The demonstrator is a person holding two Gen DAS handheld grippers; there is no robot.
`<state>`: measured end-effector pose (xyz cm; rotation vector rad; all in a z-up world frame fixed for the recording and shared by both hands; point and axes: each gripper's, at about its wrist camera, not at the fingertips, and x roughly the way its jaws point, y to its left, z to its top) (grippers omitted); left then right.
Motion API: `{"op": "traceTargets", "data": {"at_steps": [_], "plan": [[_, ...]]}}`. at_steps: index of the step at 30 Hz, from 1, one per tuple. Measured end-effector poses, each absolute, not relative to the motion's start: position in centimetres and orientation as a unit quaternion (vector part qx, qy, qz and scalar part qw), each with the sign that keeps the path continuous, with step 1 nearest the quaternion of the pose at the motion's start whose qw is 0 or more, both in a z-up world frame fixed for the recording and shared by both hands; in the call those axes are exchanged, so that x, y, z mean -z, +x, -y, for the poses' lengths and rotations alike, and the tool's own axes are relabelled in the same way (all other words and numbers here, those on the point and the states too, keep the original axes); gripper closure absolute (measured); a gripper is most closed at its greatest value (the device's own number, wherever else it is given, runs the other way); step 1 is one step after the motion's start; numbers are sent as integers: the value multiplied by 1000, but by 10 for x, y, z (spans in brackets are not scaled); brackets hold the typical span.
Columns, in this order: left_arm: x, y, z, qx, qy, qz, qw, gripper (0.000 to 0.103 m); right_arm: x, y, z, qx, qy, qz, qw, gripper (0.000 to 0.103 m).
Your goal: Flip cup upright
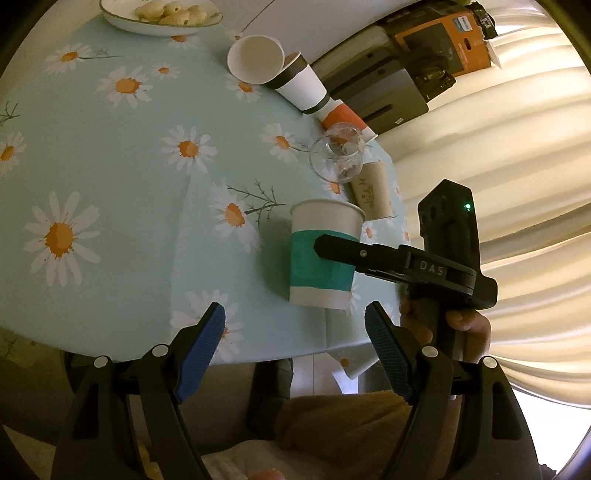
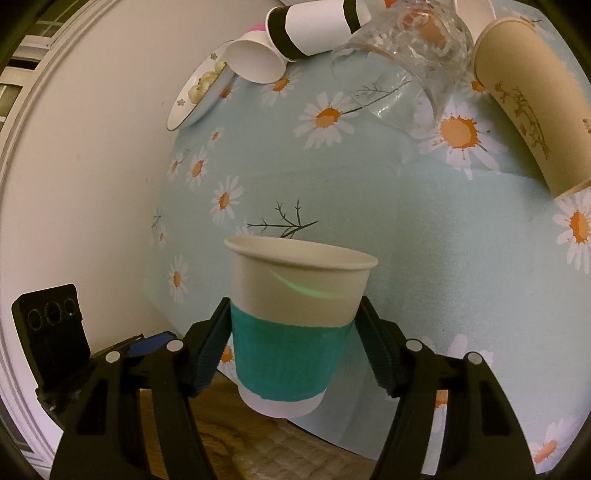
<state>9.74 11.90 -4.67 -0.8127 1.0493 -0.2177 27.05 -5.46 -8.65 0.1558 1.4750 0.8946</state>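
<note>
A white paper cup with a teal band (image 2: 291, 325) is held between the fingers of my right gripper (image 2: 291, 343), rim up and slightly tilted, near the table's front edge. In the left wrist view the same cup (image 1: 325, 254) stands upright over the daisy tablecloth (image 1: 129, 184) with the right gripper's finger (image 1: 340, 251) across its teal band. My left gripper (image 1: 295, 332) is open and empty, just in front of the table edge, below and left of the cup.
Several cups lie on their sides at the back: a white cup (image 1: 255, 59), a black-banded cup (image 1: 303, 88), an orange cup (image 1: 343, 118), a glass (image 1: 338, 155) and a beige cup (image 1: 373, 192). A plate of biscuits (image 1: 159, 18) sits far back. Curtains hang right.
</note>
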Motion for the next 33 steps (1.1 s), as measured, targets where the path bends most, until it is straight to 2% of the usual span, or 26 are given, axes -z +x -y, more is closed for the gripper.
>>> {"op": "traceTargets", "data": {"at_steps": [7,15,23,33], "plan": [[53,96,-126,99,-390,-482,779,27,67,266,70,-392,72,-626,670,37],[47,86,-122,116,-403,-445,791,27,12,223,89,-398,51,-480,780,37],[46,73,-128,101,-407,-419,805,27,34,171,79,-344,3,-328,880,37],[46,62,-127,79,-376,-415,824,27,62,152,64,-300,-42,-260,917,37]]}}
